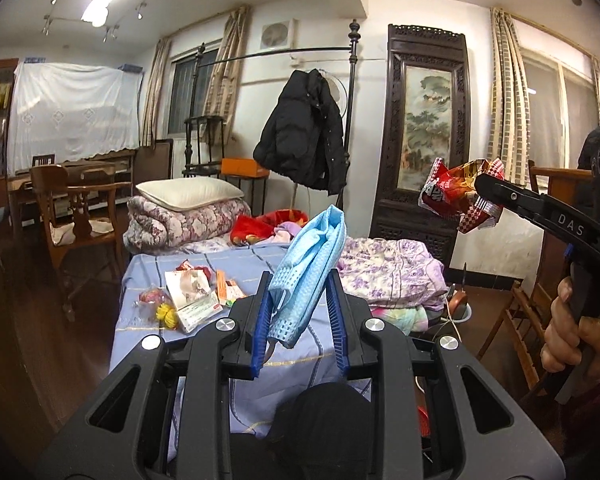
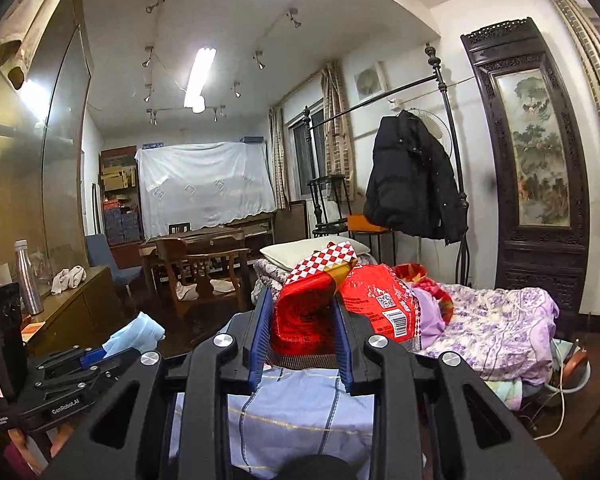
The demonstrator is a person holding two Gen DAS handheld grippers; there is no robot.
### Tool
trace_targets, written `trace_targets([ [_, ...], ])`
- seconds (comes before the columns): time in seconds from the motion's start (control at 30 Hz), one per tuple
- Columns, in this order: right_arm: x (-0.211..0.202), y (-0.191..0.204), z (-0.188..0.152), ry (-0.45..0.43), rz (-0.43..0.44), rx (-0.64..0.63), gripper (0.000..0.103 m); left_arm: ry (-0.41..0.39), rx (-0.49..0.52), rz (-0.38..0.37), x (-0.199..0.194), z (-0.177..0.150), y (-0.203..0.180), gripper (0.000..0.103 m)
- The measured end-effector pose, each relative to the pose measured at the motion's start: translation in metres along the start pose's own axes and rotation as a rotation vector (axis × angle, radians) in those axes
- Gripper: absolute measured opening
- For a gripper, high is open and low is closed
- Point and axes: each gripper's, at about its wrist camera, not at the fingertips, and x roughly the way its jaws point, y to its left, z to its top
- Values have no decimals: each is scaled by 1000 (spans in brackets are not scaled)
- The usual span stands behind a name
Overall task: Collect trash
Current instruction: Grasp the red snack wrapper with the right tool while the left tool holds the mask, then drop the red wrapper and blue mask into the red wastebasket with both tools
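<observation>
My left gripper (image 1: 300, 280) is shut on a crumpled light blue face mask (image 1: 310, 264) and holds it up above the bed. It also shows in the right wrist view (image 2: 100, 354) at lower left, with the mask (image 2: 134, 334) in it. My right gripper (image 2: 302, 304) is shut on a red snack wrapper (image 2: 332, 304) with a red-and-white checked edge. In the left wrist view the right gripper (image 1: 485, 192) holds that wrapper (image 1: 452, 196) high at the right. More trash (image 1: 192, 292), wrappers and packets, lies on the blue sheet.
The bed (image 1: 172, 344) has a blue striped sheet, a folded floral quilt with a pillow (image 1: 188, 196) and purple clothes (image 1: 392, 272). A wooden chair (image 1: 76, 216) stands to the left. A black jacket (image 1: 304, 136) hangs on the bedpost. A cabinet with a metal bottle (image 2: 26, 280) is at the left.
</observation>
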Motion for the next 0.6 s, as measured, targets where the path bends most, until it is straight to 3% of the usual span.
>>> trace_targets([
  [0.33, 17, -19, -16, 68, -29, 33, 29, 67, -44, -18, 18, -8, 8, 28],
  [0.6, 55, -69, -62, 211, -105, 116, 30, 186, -49, -28, 57, -31, 5, 28],
])
